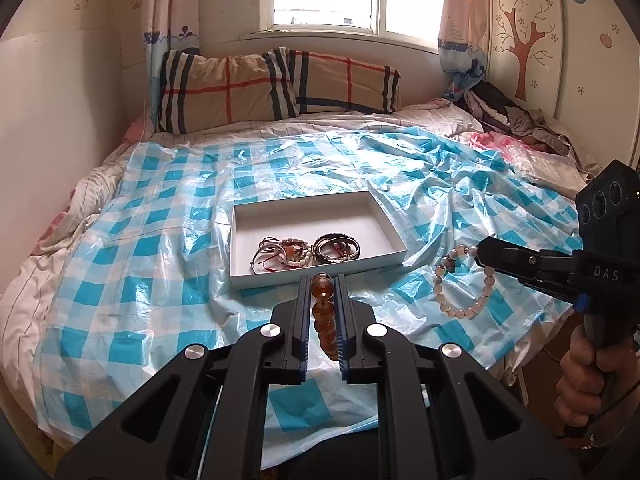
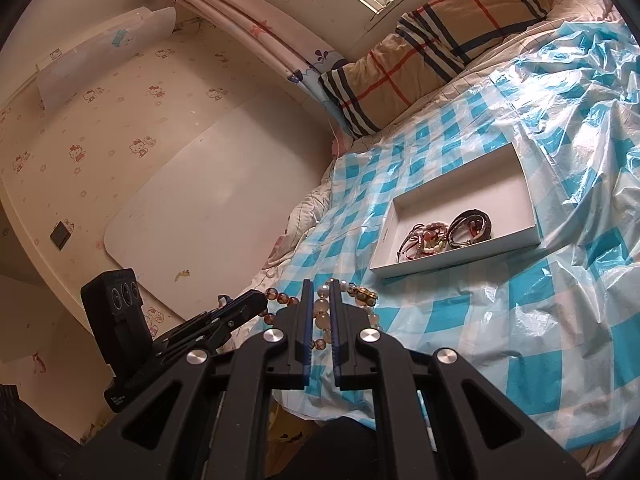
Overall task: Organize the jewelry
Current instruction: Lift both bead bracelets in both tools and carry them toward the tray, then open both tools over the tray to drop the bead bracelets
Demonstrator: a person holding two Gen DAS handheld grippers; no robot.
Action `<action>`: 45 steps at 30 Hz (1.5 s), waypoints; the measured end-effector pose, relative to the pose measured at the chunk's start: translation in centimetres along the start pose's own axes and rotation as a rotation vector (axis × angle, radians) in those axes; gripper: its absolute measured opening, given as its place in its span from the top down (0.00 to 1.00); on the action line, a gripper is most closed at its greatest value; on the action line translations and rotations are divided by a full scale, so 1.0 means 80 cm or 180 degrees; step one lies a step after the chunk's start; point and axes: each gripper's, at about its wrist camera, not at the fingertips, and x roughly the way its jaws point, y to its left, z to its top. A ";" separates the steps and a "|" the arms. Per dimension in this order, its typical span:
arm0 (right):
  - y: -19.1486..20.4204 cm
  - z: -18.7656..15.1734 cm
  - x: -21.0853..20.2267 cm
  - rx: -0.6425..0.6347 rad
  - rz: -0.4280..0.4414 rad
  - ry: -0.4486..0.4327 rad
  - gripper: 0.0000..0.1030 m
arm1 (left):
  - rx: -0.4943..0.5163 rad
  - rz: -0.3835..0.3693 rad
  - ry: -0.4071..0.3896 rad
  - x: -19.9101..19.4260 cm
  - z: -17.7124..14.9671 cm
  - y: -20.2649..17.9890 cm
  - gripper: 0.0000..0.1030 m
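Note:
My left gripper (image 1: 322, 280) is shut on an amber bead bracelet (image 1: 324, 320), which hangs down between its fingers above the bed. In the same view my right gripper (image 1: 482, 252) comes in from the right, shut on a pale pink bead bracelet (image 1: 460, 304) that dangles in a loop. A white open box (image 1: 304, 220) lies on the bed just beyond both, with a tangle of bracelets and bangles (image 1: 308, 252) at its near end. The right wrist view shows the right gripper (image 2: 320, 286) clamped on the pale beads (image 2: 322, 318), the left gripper (image 2: 256, 304) with amber beads (image 2: 282, 299) beside it, and the box (image 2: 460, 192).
A crinkled blue-and-white checked plastic sheet (image 1: 160, 240) covers the bed. Two plaid pillows (image 1: 240, 88) lie at the head under a window. A heap of clothes (image 1: 516, 120) sits at the far right. A hand (image 1: 580, 380) grips the right gripper's handle.

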 end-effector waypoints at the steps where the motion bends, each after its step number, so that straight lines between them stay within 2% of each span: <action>1: 0.002 0.000 -0.001 -0.0007 0.0005 -0.0007 0.92 | 0.0003 0.0002 -0.0011 -0.003 0.000 -0.001 0.90; 13: 0.006 -0.001 -0.002 -0.0029 0.0023 -0.0015 0.92 | 0.0000 0.0004 -0.0045 -0.011 0.001 -0.001 0.90; 20: 0.001 0.006 0.010 0.0004 0.0014 0.0000 0.92 | -0.0001 -0.0005 -0.0020 0.007 0.013 -0.001 0.90; 30: -0.040 0.041 0.049 0.0084 -0.0061 -0.0035 0.92 | -0.0064 -0.0052 0.0028 0.071 0.037 0.012 0.90; 45: -0.127 0.094 0.140 0.0078 -0.0311 0.0017 0.92 | -0.0199 -0.0075 0.0127 0.204 0.070 0.045 0.90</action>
